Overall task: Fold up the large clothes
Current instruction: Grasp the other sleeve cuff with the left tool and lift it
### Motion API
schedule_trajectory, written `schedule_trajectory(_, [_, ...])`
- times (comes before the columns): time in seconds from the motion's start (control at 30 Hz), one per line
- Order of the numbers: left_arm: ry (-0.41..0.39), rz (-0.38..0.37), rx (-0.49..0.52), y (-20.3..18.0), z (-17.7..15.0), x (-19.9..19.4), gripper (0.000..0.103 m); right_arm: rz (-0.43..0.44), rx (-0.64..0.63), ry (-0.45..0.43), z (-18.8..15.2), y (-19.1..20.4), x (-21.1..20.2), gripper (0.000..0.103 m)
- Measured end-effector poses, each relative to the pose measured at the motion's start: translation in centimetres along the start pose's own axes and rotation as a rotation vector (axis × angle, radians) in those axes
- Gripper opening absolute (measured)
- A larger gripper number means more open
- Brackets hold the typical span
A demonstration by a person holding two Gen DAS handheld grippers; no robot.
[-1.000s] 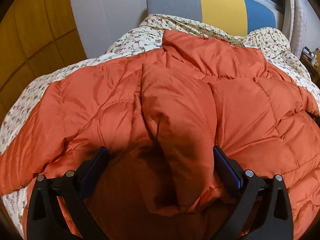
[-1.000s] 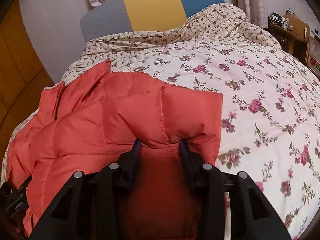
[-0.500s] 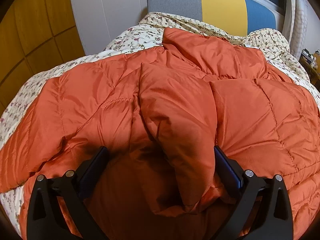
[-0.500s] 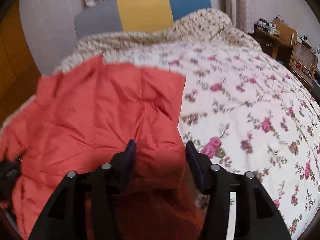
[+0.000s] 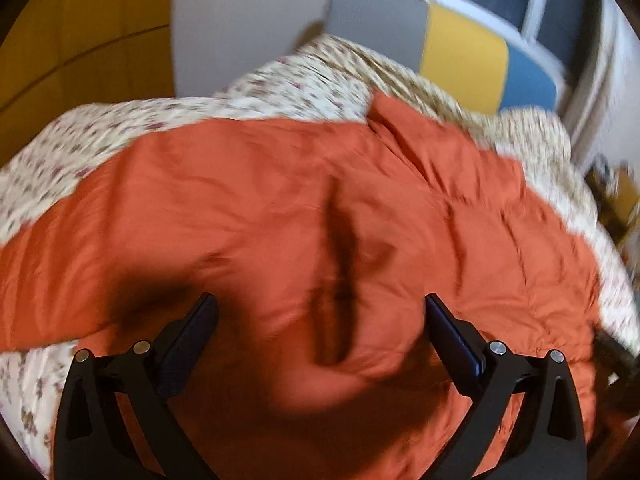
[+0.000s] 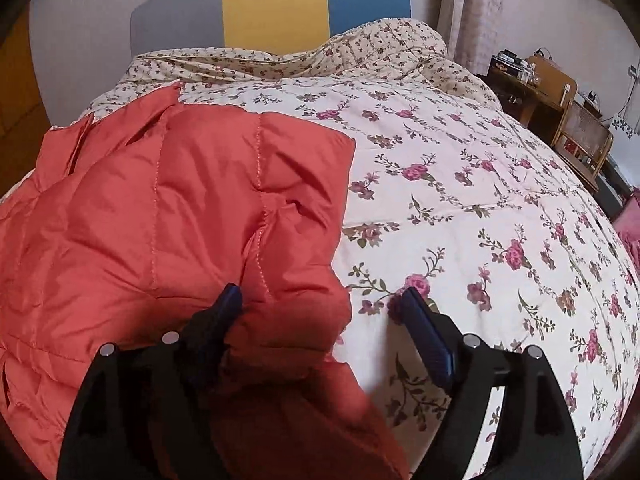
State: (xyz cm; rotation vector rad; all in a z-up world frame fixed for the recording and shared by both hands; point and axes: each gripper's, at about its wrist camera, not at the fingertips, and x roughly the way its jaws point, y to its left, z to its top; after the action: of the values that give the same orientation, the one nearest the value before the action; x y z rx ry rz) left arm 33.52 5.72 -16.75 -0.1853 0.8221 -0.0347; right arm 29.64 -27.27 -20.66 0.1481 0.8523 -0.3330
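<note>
An orange quilted down jacket (image 5: 280, 208) lies spread on a bed, with a folded ridge down its middle. It also shows in the right wrist view (image 6: 160, 216), filling the left half. My left gripper (image 5: 320, 312) is open wide, its jaws on either side of the ridge, low over the fabric. The left wrist view is blurred. My right gripper (image 6: 320, 300) is open. Its left finger (image 6: 224, 312) rests against the jacket's right edge and its right finger (image 6: 424, 332) stands over the bedspread.
A floral bedspread (image 6: 480, 200) covers the bed. A grey, yellow and blue headboard (image 6: 272, 8) stands at the far end. A wooden side table and chair (image 6: 560, 104) stand at the right. A yellow panelled wall (image 5: 80, 40) is at the left.
My right gripper has opened and let go of the jacket's edge, which now lies flat. My left gripper stays open and has swung, blurring its view.
</note>
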Motion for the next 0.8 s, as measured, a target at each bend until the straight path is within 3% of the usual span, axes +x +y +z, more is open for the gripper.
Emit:
schedule_trajectory(0.17, [-0.073,0.161,-0.08,6.1,0.4,-3.1,0.1,-0.01,0.005,0.001,0.1,0.0,0.0,0.085])
schedule_trajectory(0.27, [-0.087,0.213,-0.175,10.6,0.2,-4.5,0.1,-0.011,0.01,0.003,0.0,0.1,0.0,0.086])
schedule_trajectory(0.57, [-0.108,0.235,-0.639,22.8,-4.1,-8.1,0.098,-0.003,0.024,0.005,0.0,-0.1,0.0,0.088])
schedule_trajectory(0.7, [-0.174,0.2,-0.806,26.1,-6.6,-9.8,0.077,-0.003,0.025,0.004,0.0,-0.1,0.0,0.088])
schedule_trajectory(0.8, [-0.226,0.168,-0.882,27.8,-7.3,-10.4,0.073,-0.004,0.025,0.004,0.0,-0.1,0.0,0.088])
